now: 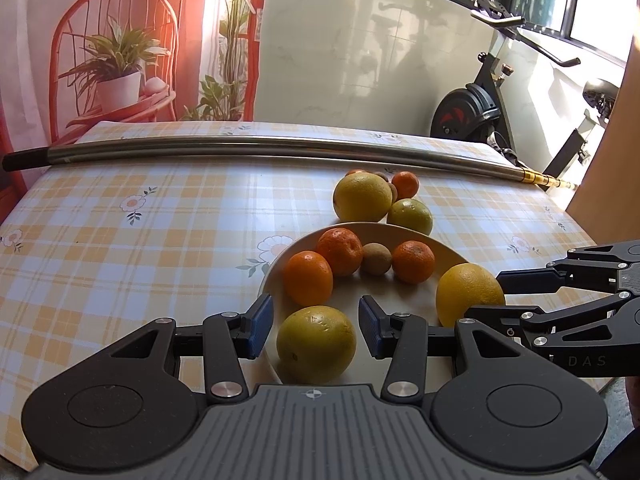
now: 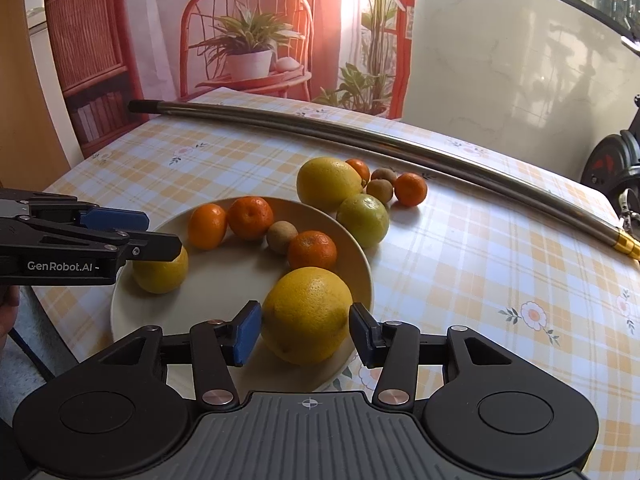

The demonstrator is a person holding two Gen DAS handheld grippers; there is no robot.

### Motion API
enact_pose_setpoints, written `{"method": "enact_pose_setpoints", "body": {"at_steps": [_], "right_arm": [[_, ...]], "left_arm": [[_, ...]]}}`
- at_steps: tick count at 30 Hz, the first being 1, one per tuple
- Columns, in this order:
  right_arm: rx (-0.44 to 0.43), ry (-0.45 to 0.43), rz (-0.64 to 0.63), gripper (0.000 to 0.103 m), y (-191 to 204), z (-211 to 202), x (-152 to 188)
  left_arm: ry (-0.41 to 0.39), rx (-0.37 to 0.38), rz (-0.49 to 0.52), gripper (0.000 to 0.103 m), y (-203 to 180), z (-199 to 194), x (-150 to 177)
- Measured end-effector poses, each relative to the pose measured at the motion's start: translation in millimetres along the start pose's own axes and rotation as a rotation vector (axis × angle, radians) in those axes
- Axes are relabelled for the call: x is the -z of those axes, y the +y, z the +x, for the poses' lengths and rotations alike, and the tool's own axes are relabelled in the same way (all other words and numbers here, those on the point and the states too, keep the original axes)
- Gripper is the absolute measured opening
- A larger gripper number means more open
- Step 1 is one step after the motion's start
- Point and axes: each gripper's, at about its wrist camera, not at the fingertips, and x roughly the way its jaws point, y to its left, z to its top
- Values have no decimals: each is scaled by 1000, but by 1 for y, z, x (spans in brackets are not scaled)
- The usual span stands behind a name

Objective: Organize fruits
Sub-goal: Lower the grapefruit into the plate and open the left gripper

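Left wrist view. Left gripper (image 1: 316, 326) partly open, blue pads clear of the yellow-green round citrus fruit (image 1: 316, 344) lying between them on the near part of the cream round plate (image 1: 448, 254). On the same plate: three orange mandarins (image 1: 308, 278), one small brown kiwi-like fruit (image 1: 376, 258), and a large yellow citrus fruit (image 1: 468, 292) at the right rim. Right gripper (image 1: 486, 294) entering from the right, fingers either side of that large yellow fruit. Beyond the plate, on the yellow-checked flowered surface (image 1: 120, 240): a loose cluster of a big yellow fruit (image 1: 362, 202), a green-yellow fruit (image 1: 410, 216), a mandarin and small brown fruits. Long steel pole (image 1: 260, 150) lying across the far surface. Exercise bike (image 1: 500, 96) behind, at right.

Right wrist view. Right gripper (image 2: 306, 332) narrowly open around the large yellow citrus fruit (image 2: 308, 314) at the near plate (image 2: 224, 280) rim; whether the left pad touches the fruit cannot be told, right pad just clear. No grip evident. Left gripper (image 2: 156, 232) at the left edge, covering the top of the yellow-green fruit (image 2: 160, 272). Mandarins and brown fruit in an arc along the far plate rim. Loose cluster just beyond the plate, steel pole (image 2: 360, 136) behind it.
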Motion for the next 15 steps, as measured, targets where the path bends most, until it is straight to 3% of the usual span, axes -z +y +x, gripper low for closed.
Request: {"method": "enact_pose_setpoints", "body": {"at_steps": [15], "right_arm": [[50,-74,-55,45,-1,9,-1]], "left_arm": [[13,3,-4,49,0,1,3]]}}
